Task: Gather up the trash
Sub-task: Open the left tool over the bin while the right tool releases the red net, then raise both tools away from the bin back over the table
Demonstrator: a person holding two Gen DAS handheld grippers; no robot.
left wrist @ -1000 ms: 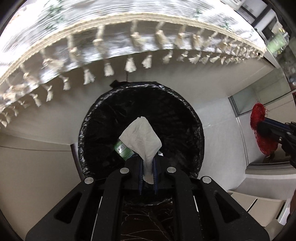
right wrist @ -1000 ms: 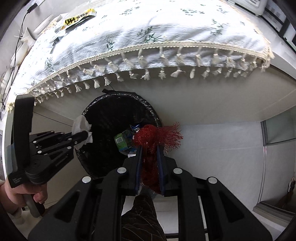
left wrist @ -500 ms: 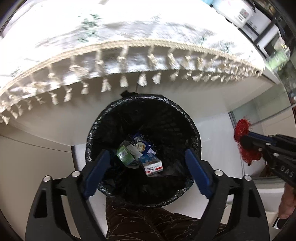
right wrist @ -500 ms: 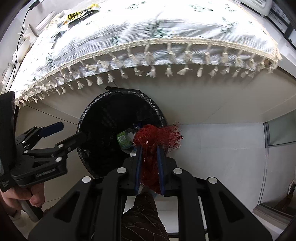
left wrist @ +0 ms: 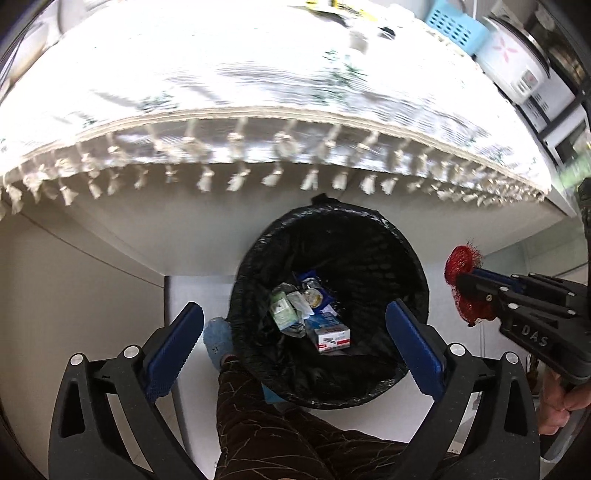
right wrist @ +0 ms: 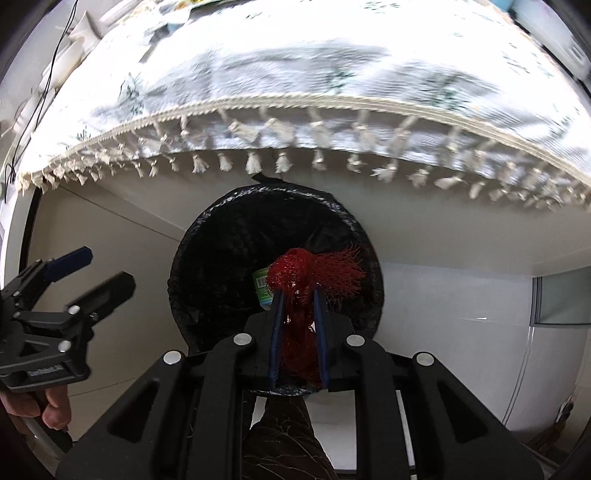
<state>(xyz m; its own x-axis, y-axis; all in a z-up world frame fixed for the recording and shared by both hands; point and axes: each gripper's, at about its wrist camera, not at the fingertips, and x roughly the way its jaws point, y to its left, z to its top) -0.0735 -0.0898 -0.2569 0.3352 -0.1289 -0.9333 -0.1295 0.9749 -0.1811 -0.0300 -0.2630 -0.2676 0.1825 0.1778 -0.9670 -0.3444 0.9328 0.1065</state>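
Observation:
A round bin with a black liner [left wrist: 406,258] stands on the floor under the table edge. Inside lie a green carton [left wrist: 282,314], a white and red box [left wrist: 332,338] and other scraps. My left gripper [left wrist: 293,312] hangs above the bin's near side; its jaws are opening wide and nothing is between them. It also shows at the left of the right wrist view as the left gripper [right wrist: 101,271]. My right gripper [right wrist: 299,293] is shut on a bunched red mesh net [right wrist: 314,273] above the bin [right wrist: 221,258]. In the left wrist view the red net [left wrist: 461,262] sits right of the bin's rim.
A white tablecloth with a tasselled fringe [left wrist: 258,92] overhangs the bin. The person's leg in dark patterned trousers [left wrist: 258,406] and a blue slipper [left wrist: 218,339] are beside the bin. A rice cooker [left wrist: 513,62] and a blue basket [left wrist: 454,26] stand on the table's far side.
The left gripper let go of a white tissue, opened wide and drew away to the left and up. The right gripper carried the red net leftward over the bin.

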